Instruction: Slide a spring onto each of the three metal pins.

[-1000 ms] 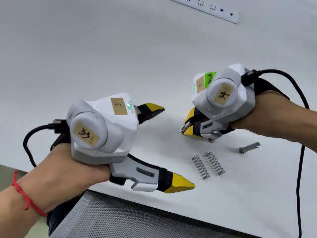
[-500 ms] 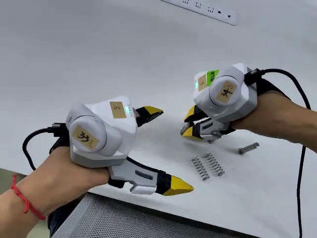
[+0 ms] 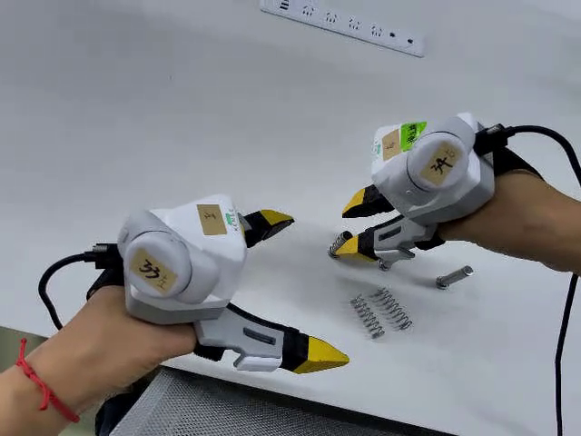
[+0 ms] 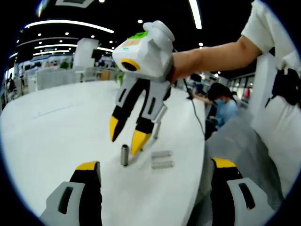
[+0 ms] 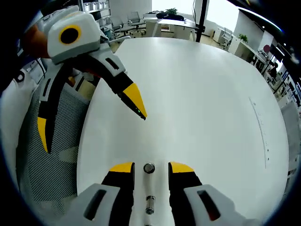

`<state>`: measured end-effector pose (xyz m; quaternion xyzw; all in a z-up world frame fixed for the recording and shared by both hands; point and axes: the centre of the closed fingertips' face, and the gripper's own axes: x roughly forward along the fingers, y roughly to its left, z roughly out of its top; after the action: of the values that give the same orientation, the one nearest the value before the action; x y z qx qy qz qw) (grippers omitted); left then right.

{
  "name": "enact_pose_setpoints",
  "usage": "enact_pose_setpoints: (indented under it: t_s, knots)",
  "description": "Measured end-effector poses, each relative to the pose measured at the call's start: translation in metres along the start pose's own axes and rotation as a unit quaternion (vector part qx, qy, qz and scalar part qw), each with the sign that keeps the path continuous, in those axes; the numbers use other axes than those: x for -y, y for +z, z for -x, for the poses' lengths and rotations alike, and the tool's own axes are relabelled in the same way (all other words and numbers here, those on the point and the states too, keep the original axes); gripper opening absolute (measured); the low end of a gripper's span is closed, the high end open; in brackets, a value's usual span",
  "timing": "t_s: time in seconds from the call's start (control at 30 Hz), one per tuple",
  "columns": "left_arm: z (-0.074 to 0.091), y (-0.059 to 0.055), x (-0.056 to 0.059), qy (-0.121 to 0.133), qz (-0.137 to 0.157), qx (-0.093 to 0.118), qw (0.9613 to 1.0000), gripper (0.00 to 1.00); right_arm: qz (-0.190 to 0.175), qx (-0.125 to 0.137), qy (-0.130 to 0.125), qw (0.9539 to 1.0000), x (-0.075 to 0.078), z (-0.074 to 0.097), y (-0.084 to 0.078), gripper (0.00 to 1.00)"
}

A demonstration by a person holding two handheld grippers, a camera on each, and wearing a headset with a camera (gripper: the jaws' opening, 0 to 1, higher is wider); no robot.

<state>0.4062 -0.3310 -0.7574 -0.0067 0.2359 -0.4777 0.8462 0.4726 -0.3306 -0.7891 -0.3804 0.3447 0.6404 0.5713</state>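
Left gripper (image 3: 318, 287), right gripper (image 3: 340, 230): both released.
Right jaws flank an upright pin (image 4: 124, 155) (not clamped); springs (image 3: 392, 308) lie nearer.

We have bare counter (image 3: 182, 109) ahead of our left hand-held gripper (image 3: 318, 287), out to the power strip (image 3: 340, 24). Near the right hand-held gripper (image 3: 340, 230), a standing pin (image 4: 124, 154), two springs (image 3: 381, 312) and a loose pin (image 3: 454, 276) crowd the way.
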Motion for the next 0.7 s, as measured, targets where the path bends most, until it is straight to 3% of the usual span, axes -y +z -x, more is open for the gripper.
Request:
enact_pose_setpoints:
  t_s: [0.37, 0.7]
  knots:
    - [0.005, -0.002, 0.000, 0.007, -0.014, -0.021, 0.9997, 0.97, -0.032, 0.059, -0.034, 0.9972, 0.007, 0.028, -0.007, 0.42]
    - [0.005, -0.009, 0.004, 0.009, -0.040, -0.053, 0.9977, 0.95, -0.055, 0.102, -0.060, 0.9915, 0.000, 0.062, -0.020, 0.56]
